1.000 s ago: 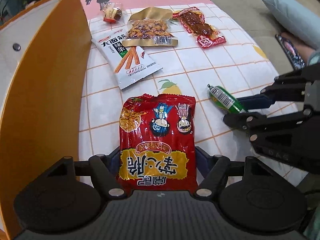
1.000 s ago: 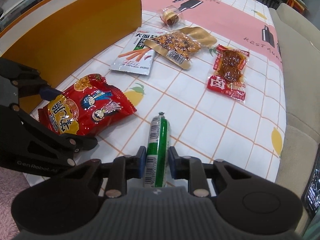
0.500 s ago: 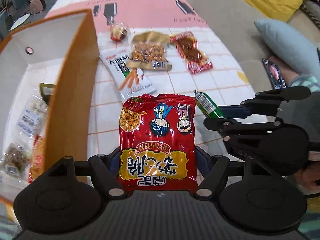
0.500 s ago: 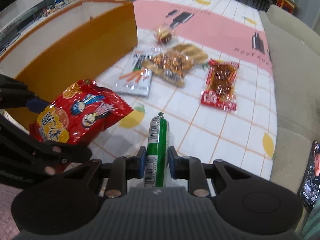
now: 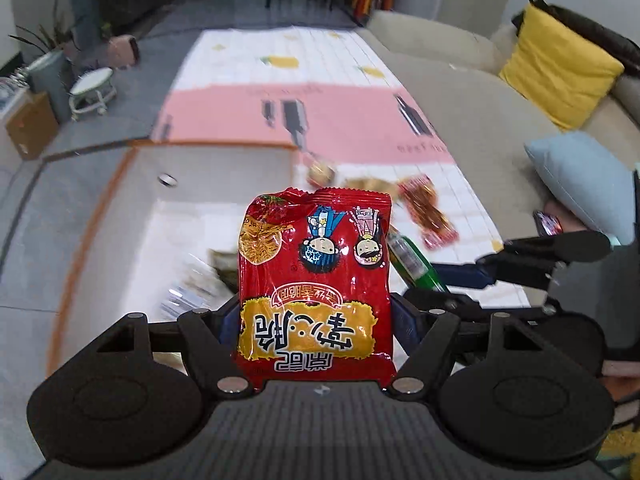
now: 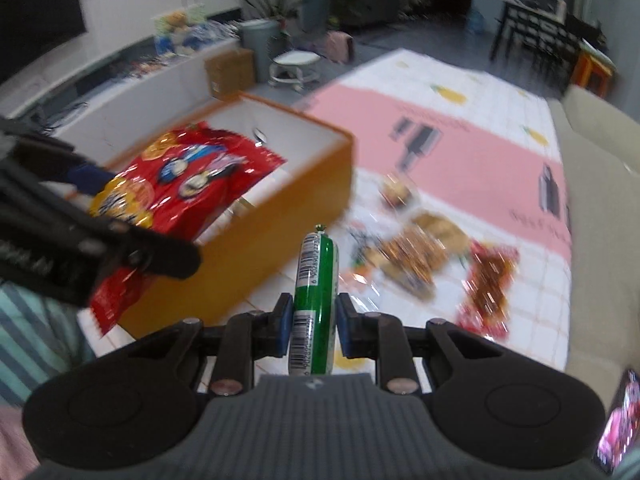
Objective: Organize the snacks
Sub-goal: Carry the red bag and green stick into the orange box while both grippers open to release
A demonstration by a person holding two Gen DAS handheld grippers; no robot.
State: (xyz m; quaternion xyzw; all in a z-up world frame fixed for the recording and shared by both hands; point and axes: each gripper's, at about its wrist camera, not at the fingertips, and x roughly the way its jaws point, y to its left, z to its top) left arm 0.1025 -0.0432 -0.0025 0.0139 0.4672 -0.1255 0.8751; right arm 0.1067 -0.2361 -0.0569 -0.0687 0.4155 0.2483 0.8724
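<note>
The left hand-held gripper [image 5: 316,320] is closed on the lower end of a red snack bag [image 5: 314,280], its fingers pinching both side edges; the bag's bottom edge is hidden behind the gripper body. In the right wrist view the same bag [image 6: 176,196] hangs in the air above the open orange box [image 6: 280,216], with one corner drooping in front of the box's outer wall.

The right hand-held gripper [image 6: 312,324] is clamped tight on a green sausage stick [image 6: 316,292], which stands up between the blue pads (its lower end is lost behind the gripper body). In the left wrist view this stick [image 5: 416,264] is half covered by the red bag.

Inside the box [image 5: 120,184], a few packets lie on the white floor, but they are blurred and partly hidden by the bag, so I cannot tell what they are.

Farther off, on the tabletop [image 6: 520,128], lie a brown nut packet [image 6: 416,256], a red meat packet [image 6: 488,280] and a small wrapped sweet [image 6: 396,192], all smeared by motion; another packet beside the nuts is too blurred to identify. A sofa with a yellow cushion [image 5: 560,68] runs along the far side.
</note>
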